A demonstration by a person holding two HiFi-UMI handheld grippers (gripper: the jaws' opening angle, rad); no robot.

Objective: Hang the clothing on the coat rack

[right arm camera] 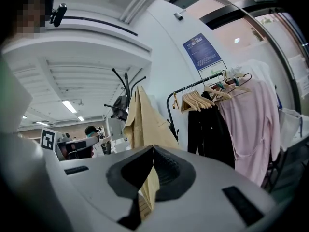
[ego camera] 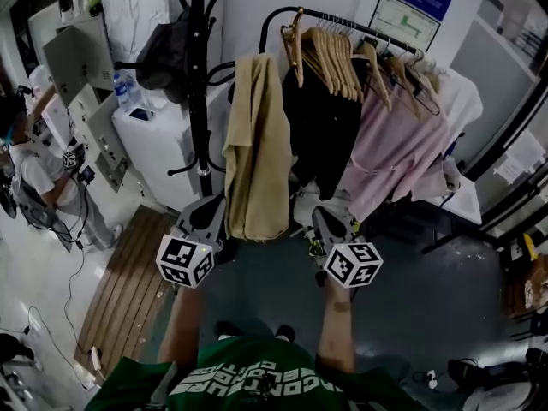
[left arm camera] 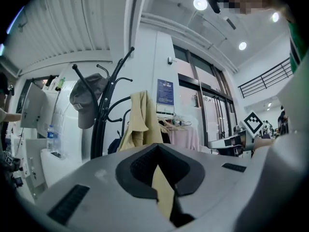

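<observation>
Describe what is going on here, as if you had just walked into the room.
A person holds a two-jaw gripper in each hand. The left gripper and the right gripper are both shut on the lower edge of a long tan cloth garment, which appears to hang from the tall black coat rack. Beside it, a black rail carries wooden hangers, a black garment and a pale pink garment.

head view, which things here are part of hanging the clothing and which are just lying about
Job in hand:
tan garment, its lower part clamped by the left gripper and the right gripper
black coat rack

Just about:
cap on a rack hook
wooden hangers
black garment
pink garment
water bottle
</observation>
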